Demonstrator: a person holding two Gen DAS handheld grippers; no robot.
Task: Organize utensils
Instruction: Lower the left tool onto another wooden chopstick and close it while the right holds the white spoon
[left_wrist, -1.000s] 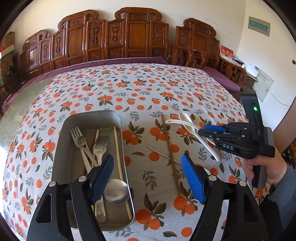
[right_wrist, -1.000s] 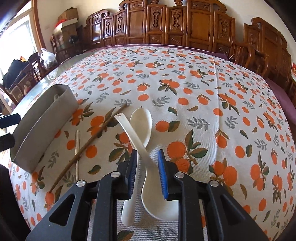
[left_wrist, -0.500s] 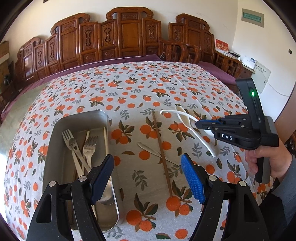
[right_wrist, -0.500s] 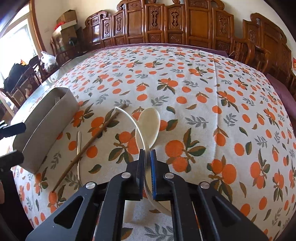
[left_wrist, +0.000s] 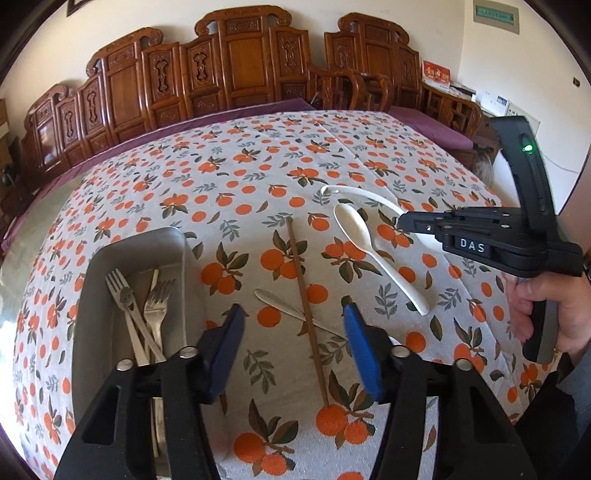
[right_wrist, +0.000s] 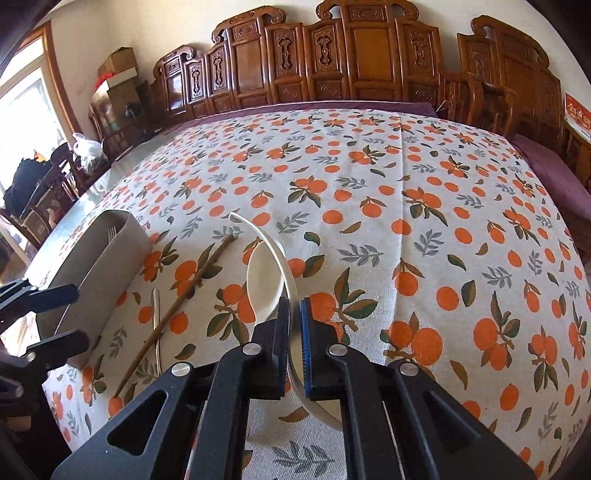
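left gripper (left_wrist: 293, 343) showing black arms, blue ribbed pads, silver screws. right gripper (right_wrist: 291, 325) looking the same, wearing white "das" lettering and glowing a green light. grey sleeve (left_wrist: 576, 384) showing at the wrist.

your left gripper (left_wrist: 293, 345) hangs over the orange-print tablecloth (left_wrist: 258, 177), jaws closing, the brown chopstick (left_wrist: 306, 314) lying between them untouched. the metal tray (left_wrist: 110, 258) with forks (left_wrist: 140, 306) sits to its left. your right gripper (left_wrist: 404, 223) pinches a white spoon (left_wrist: 354, 192) above a second spoon (left_wrist: 373, 254).
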